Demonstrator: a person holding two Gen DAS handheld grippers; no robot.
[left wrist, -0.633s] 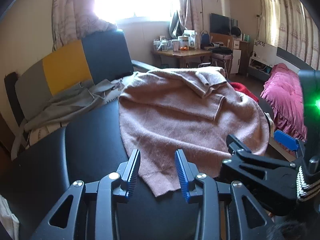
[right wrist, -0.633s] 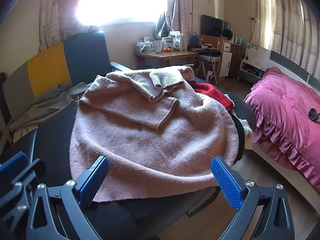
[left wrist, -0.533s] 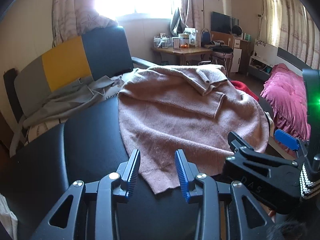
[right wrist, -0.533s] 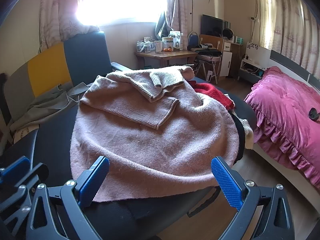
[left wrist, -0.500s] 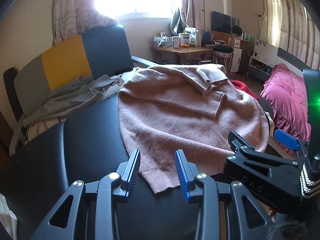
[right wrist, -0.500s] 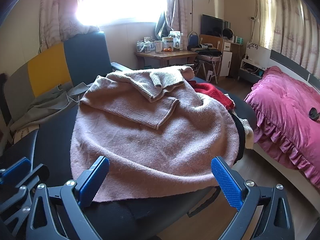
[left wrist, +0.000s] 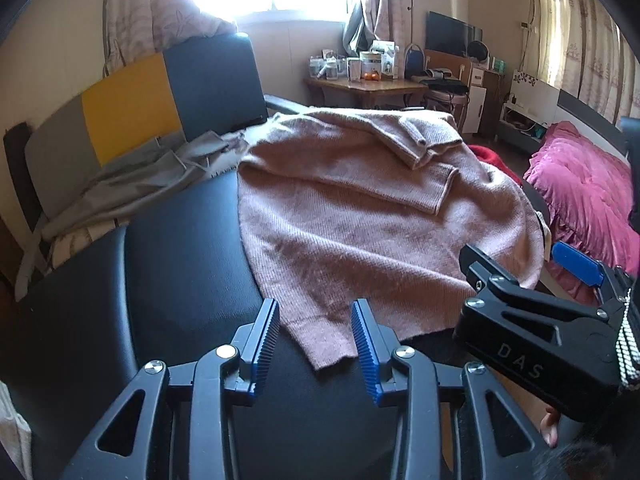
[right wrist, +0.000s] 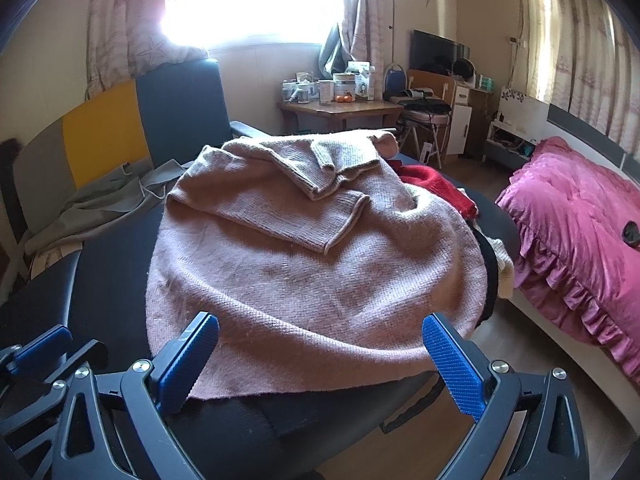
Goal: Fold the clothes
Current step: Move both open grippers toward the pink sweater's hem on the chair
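I am working in a bedroom, with a pink bed off to the right and a window behind. In front of me is a wide black padded seat, which serves as my folding surface. A grey garment is bunched against its backrest, and a red garment shows at the far right edge.

The pink knitted sweater lies spread over most of the seat, sleeves folded in across its upper part, hem toward me. Its right side seems to droop past the seat edge.

My right gripper sits low at the hem with its jaws spread as wide as they go, nothing between the pads; the hem lies just beyond them. My left gripper points down at the near left corner of the hem, jaws partly apart, with that corner lying between the pads but not pinched as far as I can tell.

My worries from here: the left pads may close on the top layer only, or catch the seat cover beneath, because the knit lies flat on the padding. With the right jaws so wide, they could gather a fat bunch of hem and skew the fold. The overhanging right side could also drag the sweater off the seat once I lift.
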